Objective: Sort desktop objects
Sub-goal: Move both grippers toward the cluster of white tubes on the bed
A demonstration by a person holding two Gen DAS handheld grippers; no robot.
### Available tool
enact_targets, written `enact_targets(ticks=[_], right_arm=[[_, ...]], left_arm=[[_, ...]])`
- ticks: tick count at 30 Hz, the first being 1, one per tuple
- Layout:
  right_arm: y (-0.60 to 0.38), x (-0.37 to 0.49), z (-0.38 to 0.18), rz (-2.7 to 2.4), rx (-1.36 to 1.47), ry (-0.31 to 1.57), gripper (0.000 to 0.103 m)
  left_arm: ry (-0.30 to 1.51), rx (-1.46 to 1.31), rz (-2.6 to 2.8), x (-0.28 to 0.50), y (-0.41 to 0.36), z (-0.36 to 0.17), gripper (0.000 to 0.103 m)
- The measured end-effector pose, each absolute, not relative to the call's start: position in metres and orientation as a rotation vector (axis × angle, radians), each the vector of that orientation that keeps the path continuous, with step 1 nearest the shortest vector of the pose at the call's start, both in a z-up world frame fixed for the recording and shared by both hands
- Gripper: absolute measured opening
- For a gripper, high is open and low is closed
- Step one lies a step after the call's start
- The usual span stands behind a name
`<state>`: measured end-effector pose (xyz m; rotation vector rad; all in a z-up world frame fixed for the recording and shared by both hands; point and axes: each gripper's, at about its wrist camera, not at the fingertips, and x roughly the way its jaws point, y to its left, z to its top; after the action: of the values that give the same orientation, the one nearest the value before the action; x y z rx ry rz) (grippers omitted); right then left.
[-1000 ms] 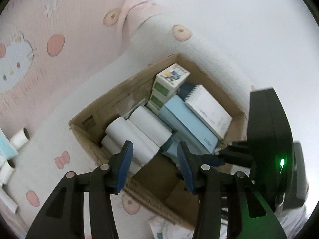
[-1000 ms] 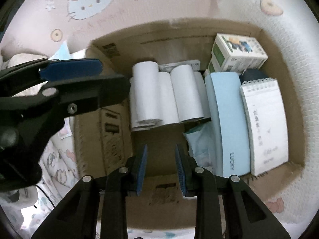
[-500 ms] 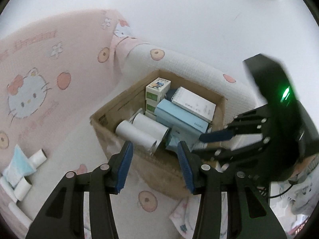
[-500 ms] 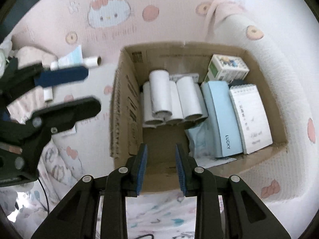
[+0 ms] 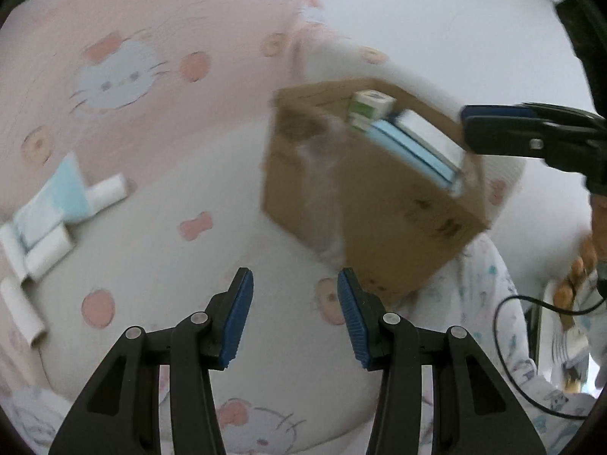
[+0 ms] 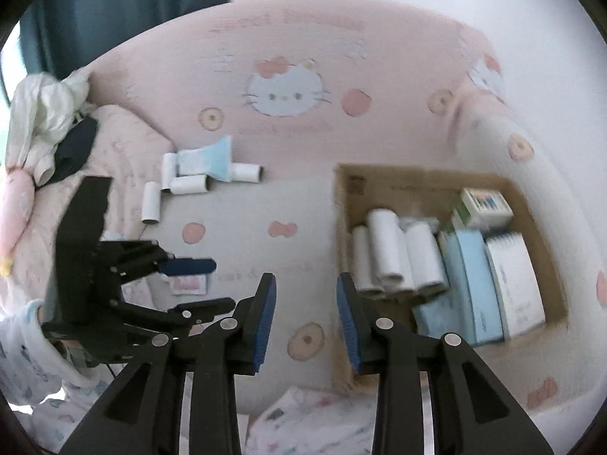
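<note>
A cardboard box (image 6: pixel 417 174) sits on the pink-and-white cartoon bedding. It holds white paper rolls (image 6: pixel 387 250), a light blue case (image 6: pixel 470 273), a spiral notepad (image 6: pixel 512 276) and a small green-white carton (image 6: pixel 483 204). Loose white rolls (image 6: pixel 189 184) and a blue tissue pack (image 6: pixel 206 157) lie at the far left; they also show as rolls (image 5: pixel 106 191) and pack (image 5: pixel 57 193). My right gripper (image 6: pixel 305 303) hovers left of the box, jaws opening, nothing between them. My left gripper (image 5: pixel 295 303) is open and empty over bare bedding, left of the box (image 5: pixel 379 197).
Crumpled white and dark clothes (image 6: pixel 49 121) lie at the far left edge. A black cable (image 5: pixel 508 341) loops at the right. The left gripper (image 6: pixel 222 284) hangs close beside the right one. A wall rises behind the bedding.
Both grippers have pulled back from over the box and swung left, so the loose rolls come into view. The right jaws stand wider than before.
</note>
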<state>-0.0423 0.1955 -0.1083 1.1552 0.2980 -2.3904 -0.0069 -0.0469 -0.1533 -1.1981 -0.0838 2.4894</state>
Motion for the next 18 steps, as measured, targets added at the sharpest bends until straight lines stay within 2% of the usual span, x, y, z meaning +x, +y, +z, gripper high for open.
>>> enact_targets(ticks=[8, 13, 18], right_arm=[[0.14, -0.053, -0.112, -2.351, 1.094, 0.361, 0.043], [0.112, -0.058, -0.119, -2.301, 1.06, 0.387, 0.055], [0.086, -0.066, -0.132, -2.273, 1.06, 0.428, 0.056]], left_arm=[[-0.26, -1.126, 2.705, 0.005, -0.124, -0.161, 0.051], [-0.526, -1.151, 2.772, 0.006, -0.179, -0.167, 0.051], [-0.675, -1.203, 2.863, 0.001, -0.223, -0.164, 0.05]])
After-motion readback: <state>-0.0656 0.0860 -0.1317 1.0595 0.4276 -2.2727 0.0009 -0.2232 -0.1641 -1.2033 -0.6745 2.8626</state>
